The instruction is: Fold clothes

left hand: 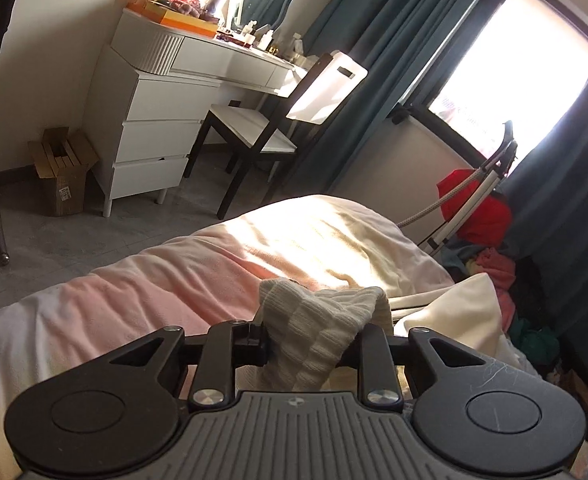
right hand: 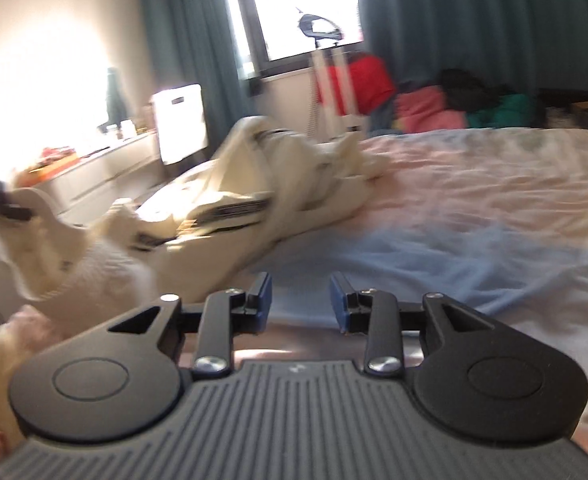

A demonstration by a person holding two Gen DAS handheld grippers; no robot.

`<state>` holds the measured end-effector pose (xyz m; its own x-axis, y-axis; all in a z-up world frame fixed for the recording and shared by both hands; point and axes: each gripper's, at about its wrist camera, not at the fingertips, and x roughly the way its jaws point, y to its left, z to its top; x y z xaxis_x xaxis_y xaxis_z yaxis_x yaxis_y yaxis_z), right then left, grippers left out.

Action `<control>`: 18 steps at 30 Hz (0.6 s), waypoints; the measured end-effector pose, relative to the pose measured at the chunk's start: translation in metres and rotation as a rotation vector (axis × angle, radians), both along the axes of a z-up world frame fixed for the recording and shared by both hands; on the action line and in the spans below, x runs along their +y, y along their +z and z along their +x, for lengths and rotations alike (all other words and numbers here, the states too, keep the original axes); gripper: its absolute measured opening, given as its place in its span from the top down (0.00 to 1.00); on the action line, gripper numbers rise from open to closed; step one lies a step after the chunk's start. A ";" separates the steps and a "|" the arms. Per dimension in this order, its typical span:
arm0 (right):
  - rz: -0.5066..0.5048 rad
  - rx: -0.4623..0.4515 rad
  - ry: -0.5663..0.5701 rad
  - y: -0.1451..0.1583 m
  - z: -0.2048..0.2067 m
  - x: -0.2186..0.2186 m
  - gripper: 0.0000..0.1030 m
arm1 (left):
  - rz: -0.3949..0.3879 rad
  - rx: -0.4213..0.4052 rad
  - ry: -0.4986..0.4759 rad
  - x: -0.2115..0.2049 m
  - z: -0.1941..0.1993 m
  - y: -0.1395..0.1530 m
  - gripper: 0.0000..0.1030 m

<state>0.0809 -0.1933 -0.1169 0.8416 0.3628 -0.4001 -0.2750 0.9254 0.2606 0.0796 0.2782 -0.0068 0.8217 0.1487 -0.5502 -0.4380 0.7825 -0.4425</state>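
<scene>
The left gripper [left hand: 313, 340] pinches the ribbed white hem of a cream garment [right hand: 230, 200], lifting it off the bed [right hand: 473, 208]; the rest trails across the bed's near edge. The right gripper [right hand: 299, 300] hangs spread and empty above the bed. This looks like the spreading-out step; next, the right should take a second edge.

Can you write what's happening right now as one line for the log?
left gripper: shut on white ribbed garment | right gripper: open, empty | bed: garment trailing across it
</scene>
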 end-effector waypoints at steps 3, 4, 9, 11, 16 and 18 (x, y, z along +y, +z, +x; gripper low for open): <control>0.029 -0.002 0.127 0.020 0.016 0.039 0.39 | 0.015 0.027 -0.006 -0.017 0.007 0.005 0.73; 0.012 -0.007 0.165 0.027 0.024 0.059 0.34 | 0.007 0.031 -0.004 -0.017 0.007 0.005 0.73; -0.121 0.001 0.294 0.050 0.076 0.161 0.34 | -0.032 0.061 0.030 -0.006 0.008 -0.006 0.74; -0.198 0.014 0.312 0.051 0.098 0.198 0.34 | -0.040 0.072 0.045 -0.002 0.008 -0.011 0.74; -0.383 0.132 0.293 0.030 0.144 0.254 0.38 | -0.038 0.093 0.077 0.005 0.009 -0.024 0.74; -0.391 0.155 0.276 0.027 0.148 0.254 0.54 | -0.031 0.103 0.081 0.007 0.012 -0.029 0.74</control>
<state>0.2294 0.0608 -0.0904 0.6553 0.3611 -0.6634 -0.5086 0.8603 -0.0342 0.0915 0.2857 -0.0359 0.7466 0.1938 -0.6364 -0.5435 0.7294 -0.4155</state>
